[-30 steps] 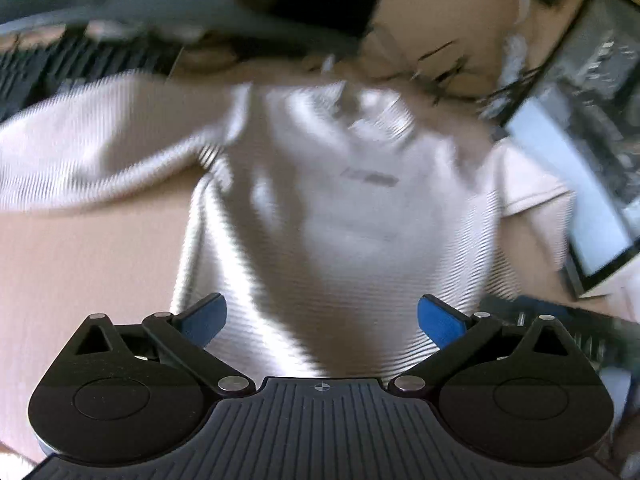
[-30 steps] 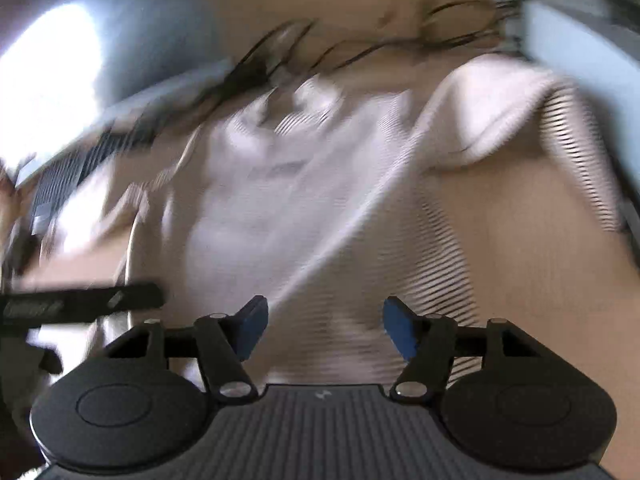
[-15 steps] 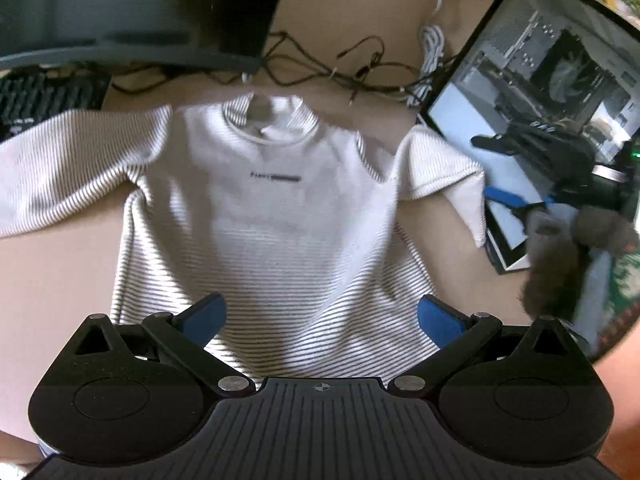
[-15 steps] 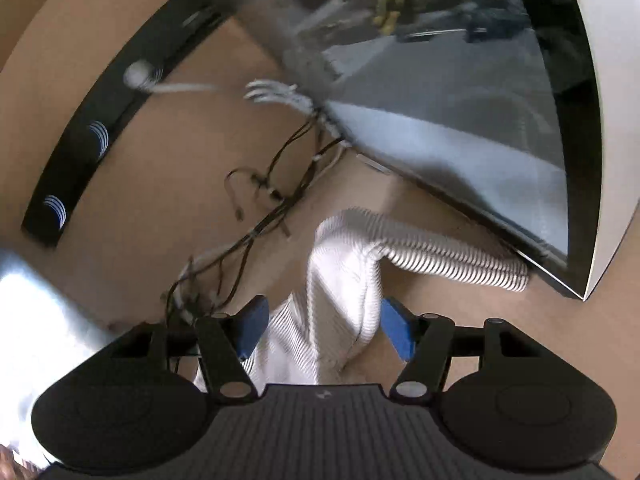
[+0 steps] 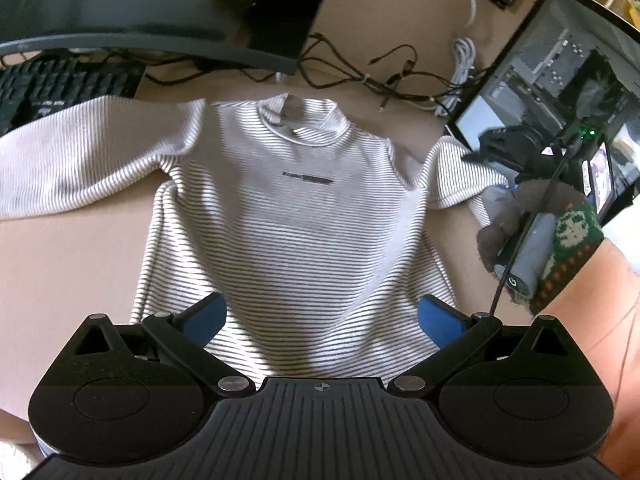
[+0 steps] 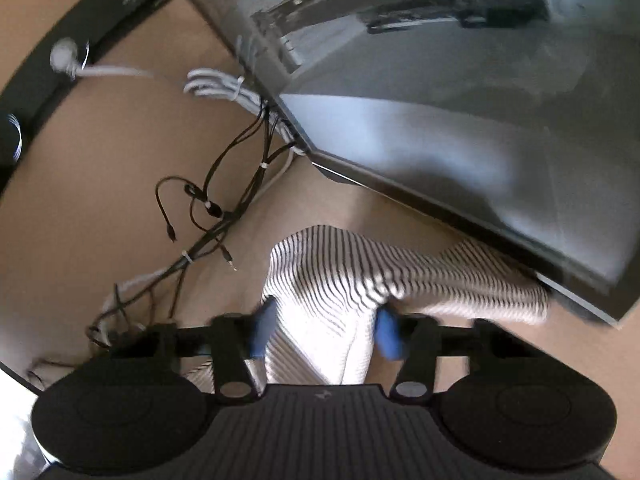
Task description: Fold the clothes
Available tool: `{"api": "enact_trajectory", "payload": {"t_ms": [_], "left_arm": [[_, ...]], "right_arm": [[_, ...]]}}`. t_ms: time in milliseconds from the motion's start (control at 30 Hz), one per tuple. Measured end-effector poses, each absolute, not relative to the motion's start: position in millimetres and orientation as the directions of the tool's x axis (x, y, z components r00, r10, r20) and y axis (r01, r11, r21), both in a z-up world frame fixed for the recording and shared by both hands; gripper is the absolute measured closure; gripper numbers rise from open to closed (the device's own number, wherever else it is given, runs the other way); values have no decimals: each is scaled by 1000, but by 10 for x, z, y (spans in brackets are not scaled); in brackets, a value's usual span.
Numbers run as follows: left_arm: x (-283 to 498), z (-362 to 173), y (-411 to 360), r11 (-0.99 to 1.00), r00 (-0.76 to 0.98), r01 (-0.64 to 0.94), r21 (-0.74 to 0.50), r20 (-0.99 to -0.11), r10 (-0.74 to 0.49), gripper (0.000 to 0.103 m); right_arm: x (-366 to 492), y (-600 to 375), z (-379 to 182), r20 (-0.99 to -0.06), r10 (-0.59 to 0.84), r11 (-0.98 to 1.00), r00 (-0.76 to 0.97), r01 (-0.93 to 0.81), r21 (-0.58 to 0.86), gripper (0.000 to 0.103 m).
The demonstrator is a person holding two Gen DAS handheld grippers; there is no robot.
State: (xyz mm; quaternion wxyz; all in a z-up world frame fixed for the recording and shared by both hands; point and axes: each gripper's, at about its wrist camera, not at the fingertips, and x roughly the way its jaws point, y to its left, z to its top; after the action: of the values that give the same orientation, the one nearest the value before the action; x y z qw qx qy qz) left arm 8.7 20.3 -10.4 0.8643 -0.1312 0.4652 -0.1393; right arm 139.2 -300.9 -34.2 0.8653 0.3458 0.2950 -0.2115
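Nearest the left wrist camera, the left gripper [image 5: 322, 320] hung with its blue pads spread wide and nothing between them, poised above the lower hem of a striped long-sleeved shirt [image 5: 288, 220]. That shirt lay face up on a tan desk top [image 5: 72, 264], collar pointing away, a small dark logo across the chest, one sleeve stretched out toward the picture's left edge and partly overlapping a black keyboard [image 5: 60, 88]. Over at the right of that view, a hand in a fuzzy glove with a green patterned cuff [image 5: 532, 236] carried the right gripper [image 6: 324, 330] at the shirt's other sleeve [image 6: 360, 276]. From the right wrist camera, its jaws were closing with the bunched striped sleeve between the blue pads; motion blur made it hard to tell whether the pads already pressed on the cloth. The sleeve's cuff end ran under the lower edge of a tilted monitor [image 6: 460, 140]. Farther back, a tangle of black cables [image 6: 224, 200] and a bundle of white cable [image 6: 224, 88] sprawled across the desk. Behind the collar stood a dark curved monitor [image 5: 160, 0], and a black power strip [image 6: 80, 36] lay at the far edge.
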Motion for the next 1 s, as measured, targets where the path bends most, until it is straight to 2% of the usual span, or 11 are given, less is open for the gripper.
{"api": "enact_trajectory", "payload": {"t_ms": [33, 67, 233, 400, 533, 700, 867, 1000], "left_arm": [[97, -116, 212, 926, 527, 114, -360, -768, -364, 0], [106, -127, 217, 925, 525, 111, -362, -769, -364, 0], [170, -189, 225, 917, 512, 100, -386, -771, -380, 0], [223, -187, 166, 909, 507, 128, -397, -761, -404, 0], [237, -203, 132, 904, 499, 138, -406, -759, -417, 0], [244, -241, 117, 901, 490, 132, -414, -762, -423, 0], [233, -242, 115, 902, 488, 142, -408, -764, -422, 0], [217, -235, 142, 905, 489, 140, -402, -766, -417, 0]], "right_arm": [[1433, -3001, -338, -656, -161, 697, 738, 555, 453, 92], [1443, -2982, -296, -640, -159, 728, 752, 527, 438, 94], [1378, -2747, 133, -503, -157, 880, 850, 351, 319, 95], [1232, -2292, 519, -368, -42, 975, 929, 118, 187, 95], [1198, -2162, 605, -359, -57, 988, 932, 105, 114, 95], [1109, -2415, 630, -382, -133, 970, 915, 199, 138, 95], [1041, -2520, 609, -369, -193, 966, 909, 243, 92, 94], [988, -2312, 568, -331, -209, 977, 920, 210, -35, 94]]}}
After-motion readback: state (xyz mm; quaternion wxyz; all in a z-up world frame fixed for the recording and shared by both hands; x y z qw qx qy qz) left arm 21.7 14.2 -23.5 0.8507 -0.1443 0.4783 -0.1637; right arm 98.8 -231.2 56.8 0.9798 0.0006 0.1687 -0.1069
